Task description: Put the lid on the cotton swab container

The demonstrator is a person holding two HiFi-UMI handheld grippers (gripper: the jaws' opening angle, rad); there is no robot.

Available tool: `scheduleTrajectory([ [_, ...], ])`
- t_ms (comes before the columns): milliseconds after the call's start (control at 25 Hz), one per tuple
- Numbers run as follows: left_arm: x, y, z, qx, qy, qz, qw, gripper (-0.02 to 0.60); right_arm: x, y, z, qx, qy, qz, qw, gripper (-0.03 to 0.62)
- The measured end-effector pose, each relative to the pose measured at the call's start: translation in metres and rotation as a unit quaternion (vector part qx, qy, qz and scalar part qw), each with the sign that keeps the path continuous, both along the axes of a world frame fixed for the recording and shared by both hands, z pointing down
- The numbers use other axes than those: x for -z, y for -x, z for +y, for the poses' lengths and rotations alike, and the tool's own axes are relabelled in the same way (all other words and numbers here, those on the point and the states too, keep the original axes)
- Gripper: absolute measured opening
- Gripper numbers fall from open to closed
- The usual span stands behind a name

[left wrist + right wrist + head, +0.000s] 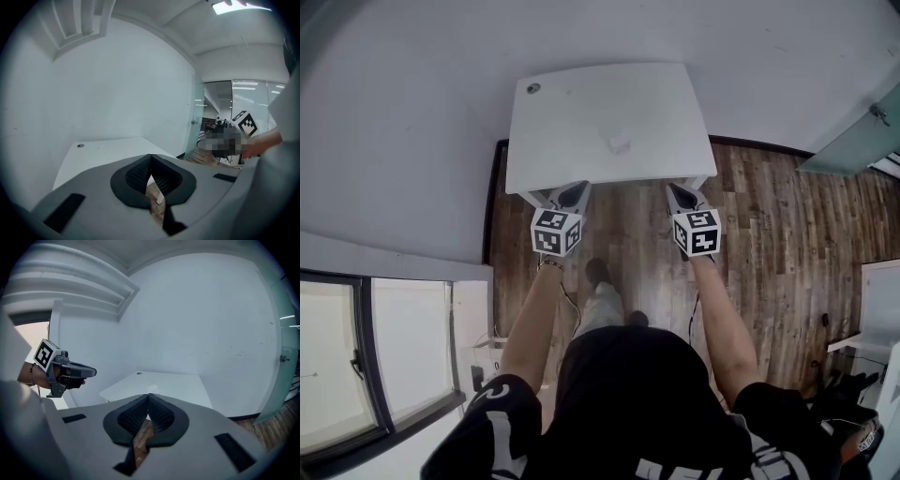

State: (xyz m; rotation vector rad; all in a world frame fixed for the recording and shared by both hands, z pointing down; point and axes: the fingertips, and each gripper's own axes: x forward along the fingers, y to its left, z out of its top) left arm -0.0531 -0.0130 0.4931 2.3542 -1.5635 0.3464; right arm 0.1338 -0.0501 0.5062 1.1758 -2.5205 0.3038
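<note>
1. Head view looks steeply down on a white counter (600, 103) that stands against a pale wall, with a wooden floor (769, 253) in front of it.
2. The cotton swab container (619, 142) shows only as a small pale lump on the counter, a little right of the middle and towards the near edge. It is too small to tell a lid from a body.
3. A round dark grommet (532, 88) sits in the counter's far left corner, well apart from the container.
4. The left tongs (575, 192) point at the near edge of the counter, towards its left end. The marker cube (556, 232) rides just behind them, on a bare forearm.
5. The right tongs (677, 194) point at the same edge, towards its right end, level with the left pair. Their marker cube (697, 232) sits behind them.
6. Both pairs are well apart from the container, which lies between their lines and farther in.
7. Left gripper view has the left tongs (150, 158) pressed together at the tips with nothing between them. Floor shows through the gap below the tips, and the counter (103, 150) lies ahead.
8. Right gripper view has the right tongs (148, 396) likewise pressed together and empty, aimed over the counter (178, 383). The left tongs (89, 372) appear at the left of this view.
</note>
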Motion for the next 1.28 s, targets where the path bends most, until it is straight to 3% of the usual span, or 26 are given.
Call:
scheduleTrajectory([
  [680,-0.015,0.048,-0.101,-0.035,0.020,0.008,0.9992,0.025,-0.017,0.044,-0.085,-0.030,0.023,0.015,0.999,0.014],
  [1280,-0.034,0.070,-0.146,-0.073,0.034,0.020,0.9966,0.025,-0.028,0.068,-0.121,-0.063,0.036,0.030,0.997,0.014],
])
